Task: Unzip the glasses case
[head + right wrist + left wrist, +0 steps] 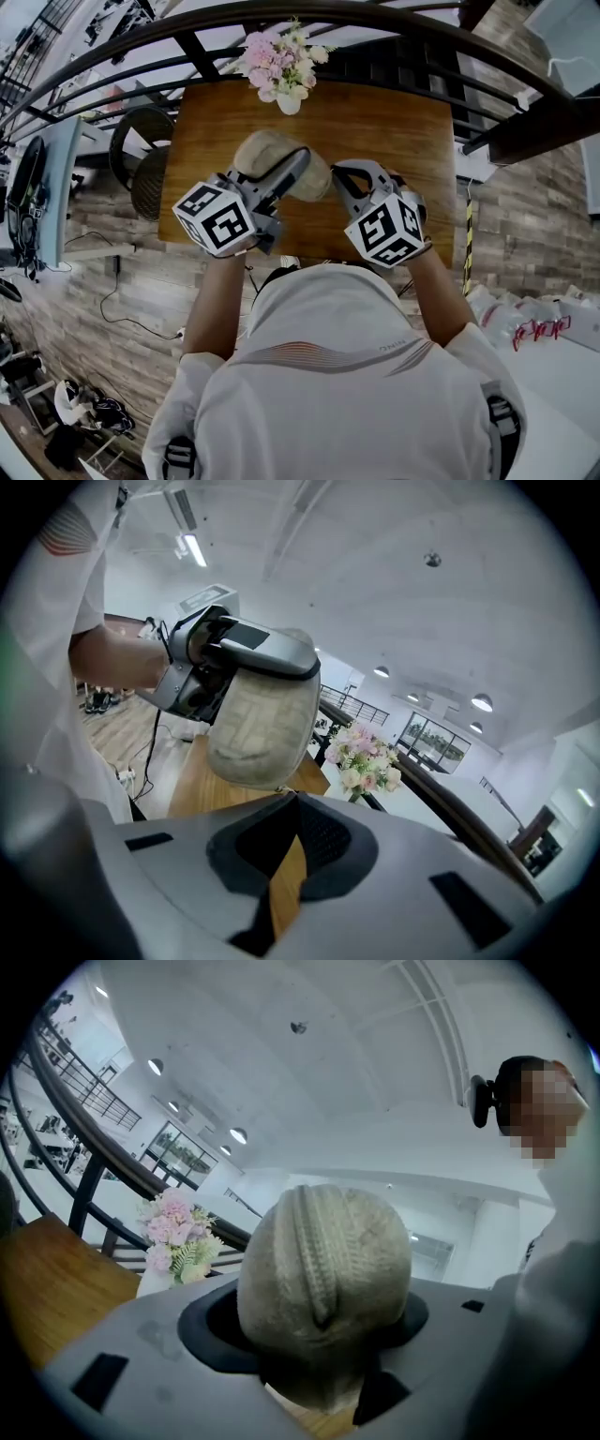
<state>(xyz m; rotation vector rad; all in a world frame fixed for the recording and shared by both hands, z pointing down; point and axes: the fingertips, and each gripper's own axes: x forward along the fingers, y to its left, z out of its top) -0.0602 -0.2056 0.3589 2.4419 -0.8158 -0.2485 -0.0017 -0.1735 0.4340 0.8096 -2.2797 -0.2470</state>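
A beige fabric glasses case [272,157] is held above the wooden table [394,141], with my left gripper [292,175] shut on it across its width. In the left gripper view the case [323,1269] fills the space between the jaws, and its zipper seam runs down the rounded end that faces the camera. My right gripper [339,180] is shut, and its tips meet at the case's right end. In the right gripper view the closed tips [286,797] sit just under the case's [258,728] lower edge. Whether they pinch a zipper pull is hidden.
A white vase of pink flowers [284,66] stands at the table's far edge. A curved dark railing [394,19] runs behind the table. A round wicker chair [145,159] sits to the left. Cables lie on the wood floor [122,300] below.
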